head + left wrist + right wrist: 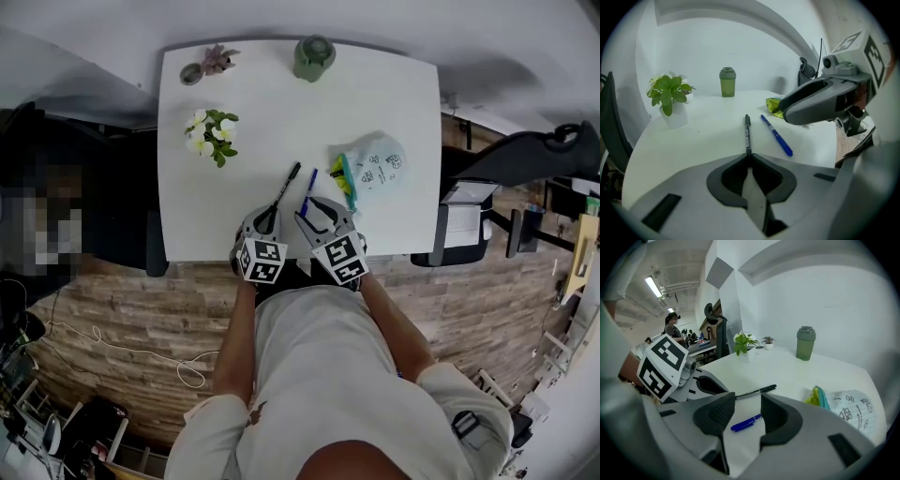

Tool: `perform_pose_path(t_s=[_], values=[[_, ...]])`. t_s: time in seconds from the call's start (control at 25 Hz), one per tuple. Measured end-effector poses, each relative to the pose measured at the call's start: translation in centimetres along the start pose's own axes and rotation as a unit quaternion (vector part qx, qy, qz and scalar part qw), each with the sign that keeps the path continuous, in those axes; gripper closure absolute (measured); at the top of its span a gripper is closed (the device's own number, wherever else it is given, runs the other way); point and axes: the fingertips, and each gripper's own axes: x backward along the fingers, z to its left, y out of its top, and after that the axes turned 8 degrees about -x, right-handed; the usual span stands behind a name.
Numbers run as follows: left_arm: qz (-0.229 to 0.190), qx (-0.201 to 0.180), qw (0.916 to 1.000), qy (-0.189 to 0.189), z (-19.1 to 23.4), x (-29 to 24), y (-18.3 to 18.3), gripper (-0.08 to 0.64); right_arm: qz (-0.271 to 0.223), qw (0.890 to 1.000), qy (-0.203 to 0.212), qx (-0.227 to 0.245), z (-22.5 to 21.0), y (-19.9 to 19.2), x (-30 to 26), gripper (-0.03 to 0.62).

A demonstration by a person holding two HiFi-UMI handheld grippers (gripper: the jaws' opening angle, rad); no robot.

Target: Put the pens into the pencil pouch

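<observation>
Because both are bound for the pouch (375,169), your left tool (748,155) clenches the black pen (747,133) by its end while your right tool (747,401), released, straddles the blue pen (745,423).

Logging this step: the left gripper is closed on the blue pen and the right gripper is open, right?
No: the left gripper view shows the left gripper closed on the black pen, not the blue pen. The right gripper is open.
</observation>
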Motion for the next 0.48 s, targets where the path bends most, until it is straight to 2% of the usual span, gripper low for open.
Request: perform_pose_path(t_s=[0.24, 0.48], values=[[0.002, 0.007, 1.0000, -0.006, 0.1, 0.0, 0.0, 0.537, -0.004, 1.000, -0.005, 0.000, -0.1, 0.1, 0.1, 0.418], [-0.009, -0.014, 0.9998, -0.010, 0.4, 1.3, 1.4, 0.537, -0.008, 1.000, -0.012, 0.000, -0.4, 0.5, 0.6, 0.419]])
